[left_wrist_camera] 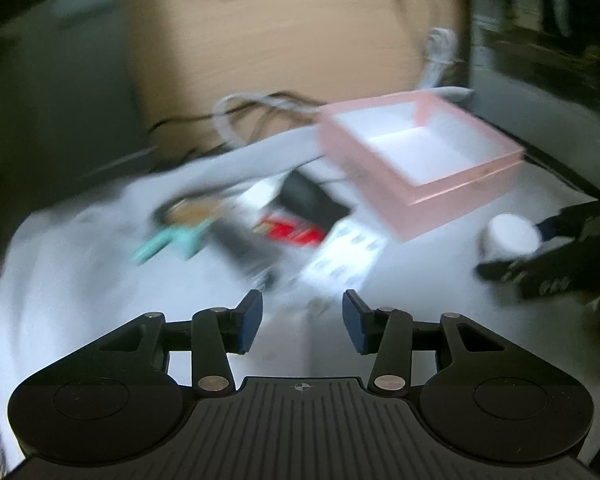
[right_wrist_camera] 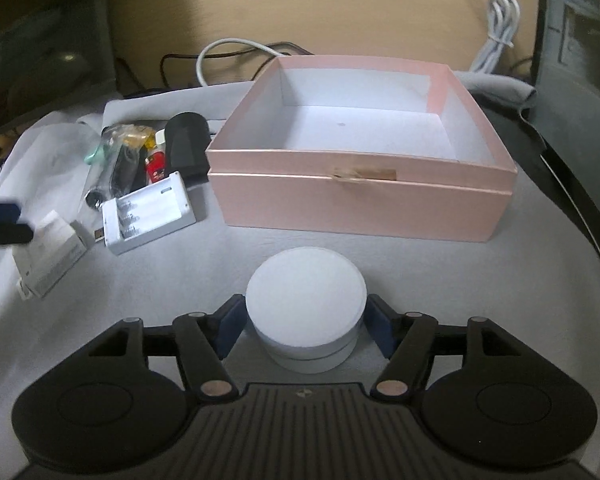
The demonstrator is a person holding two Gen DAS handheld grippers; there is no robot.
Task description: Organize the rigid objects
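progress: nothing is lying in the pink box [right_wrist_camera: 364, 168] yet | right gripper [right_wrist_camera: 305, 330] is standing wide around the white round tin [right_wrist_camera: 306, 292] — pads not pressing, box just ahead | left gripper [left_wrist_camera: 302, 320] is hanging wide, holding nothing — clutter with the battery charger [left_wrist_camera: 340, 256] ahead is waiting.

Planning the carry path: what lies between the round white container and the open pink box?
Nothing: only bare grey cloth separates the round white container from the open pink box, clearest in the right wrist view.

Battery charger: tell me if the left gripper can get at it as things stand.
Probably yes. The left gripper has open, empty jaws, and the white battery charger lies just ahead on the cloth, nothing between; the pink box sits beyond. Blur leaves it uncertain.
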